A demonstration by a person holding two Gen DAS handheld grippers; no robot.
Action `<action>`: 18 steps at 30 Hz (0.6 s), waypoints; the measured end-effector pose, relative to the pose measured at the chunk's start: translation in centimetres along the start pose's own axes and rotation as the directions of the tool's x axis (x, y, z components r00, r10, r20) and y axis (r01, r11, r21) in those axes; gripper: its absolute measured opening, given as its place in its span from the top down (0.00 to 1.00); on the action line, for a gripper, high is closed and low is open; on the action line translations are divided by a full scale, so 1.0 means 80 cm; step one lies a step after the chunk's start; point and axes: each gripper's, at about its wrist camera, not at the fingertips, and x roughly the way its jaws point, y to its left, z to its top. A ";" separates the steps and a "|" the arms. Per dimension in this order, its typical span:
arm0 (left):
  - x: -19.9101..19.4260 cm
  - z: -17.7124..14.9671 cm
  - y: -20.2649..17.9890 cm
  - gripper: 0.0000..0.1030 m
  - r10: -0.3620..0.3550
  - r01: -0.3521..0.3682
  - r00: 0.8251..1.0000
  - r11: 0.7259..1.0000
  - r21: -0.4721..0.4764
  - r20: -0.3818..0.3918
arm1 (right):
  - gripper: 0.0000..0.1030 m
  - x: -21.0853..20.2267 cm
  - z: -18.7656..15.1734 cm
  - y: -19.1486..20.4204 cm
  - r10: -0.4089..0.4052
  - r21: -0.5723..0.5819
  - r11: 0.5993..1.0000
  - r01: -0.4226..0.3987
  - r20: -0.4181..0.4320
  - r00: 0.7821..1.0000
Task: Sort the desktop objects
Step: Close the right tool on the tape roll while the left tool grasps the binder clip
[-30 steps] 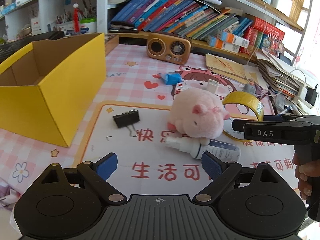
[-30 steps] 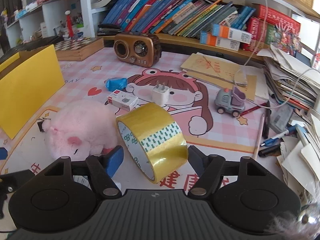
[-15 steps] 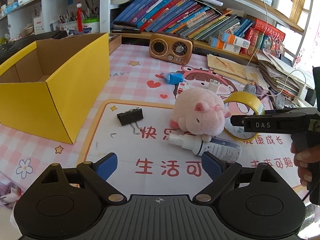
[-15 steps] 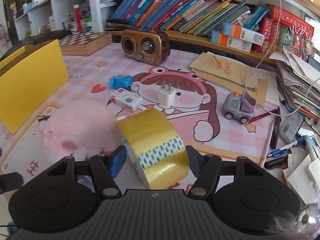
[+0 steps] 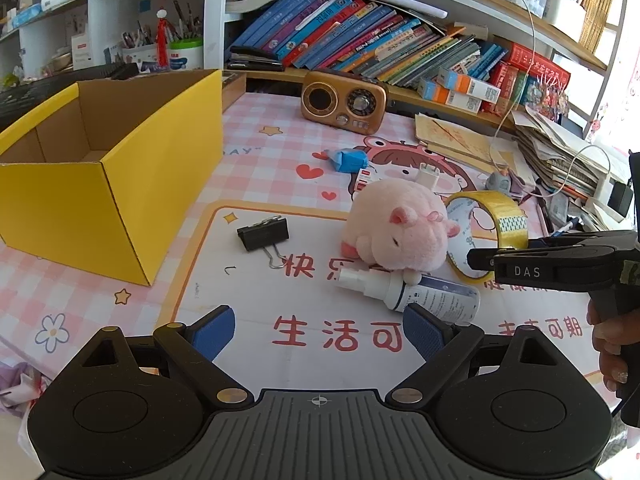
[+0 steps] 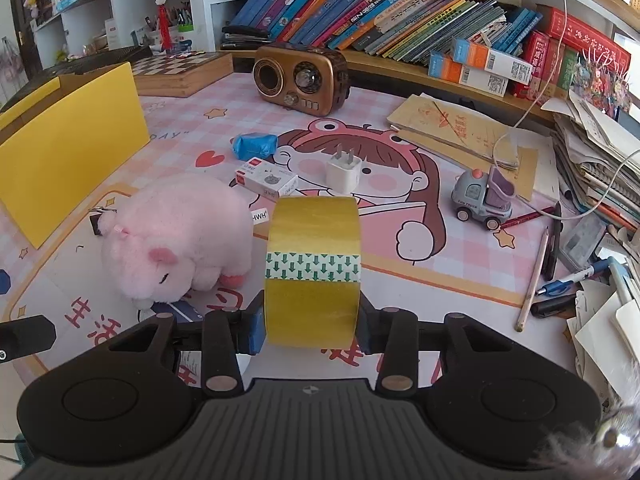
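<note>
While the left gripper (image 5: 318, 330) hangs wide and empty, the right gripper (image 6: 311, 326) fingers have just closed across the upright tape roll (image 6: 313, 268), the yellow box (image 6: 68, 148) far left

Counting what is showing on the desk mat:
- one roll of yellow tape (image 6: 313, 264)
- one pink plush pig (image 6: 176, 236)
- one white spray bottle (image 5: 412, 294), lying just in front of the pig
- one black binder clip (image 5: 264, 234)
- one open yellow cardboard box (image 5: 116, 184)
- one brown retro radio (image 6: 300, 78)
- one crumpled blue wrapper (image 6: 254, 145)
- one small white-and-red carton (image 6: 266, 181)
- one white plug adapter (image 6: 343, 172)
- one grey toy truck (image 6: 482, 196)
- one wooden chessboard (image 6: 180, 70)

Two grippers are showing: left gripper (image 5: 318, 330), right gripper (image 6: 312, 326). Pens, pencils at right and the books on the shelf are overlapping too much, so I am not counting them.
</note>
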 end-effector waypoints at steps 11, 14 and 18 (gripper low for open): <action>0.017 0.003 -0.025 0.10 -0.066 0.067 0.998 0.997 0.039 -0.023 | 0.62 -0.030 -0.016 -0.020 -0.075 0.074 0.994 0.076 -0.012 0.997; 0.024 0.003 -0.040 0.10 -0.093 0.095 0.995 0.993 0.067 -0.031 | 0.62 -0.039 -0.028 -0.025 -0.086 0.096 0.991 0.088 -0.025 0.996; 0.029 0.009 -0.045 0.10 -0.078 0.079 0.997 0.994 0.073 -0.013 | 0.62 -0.048 -0.043 -0.028 -0.087 0.118 0.989 0.091 -0.039 0.995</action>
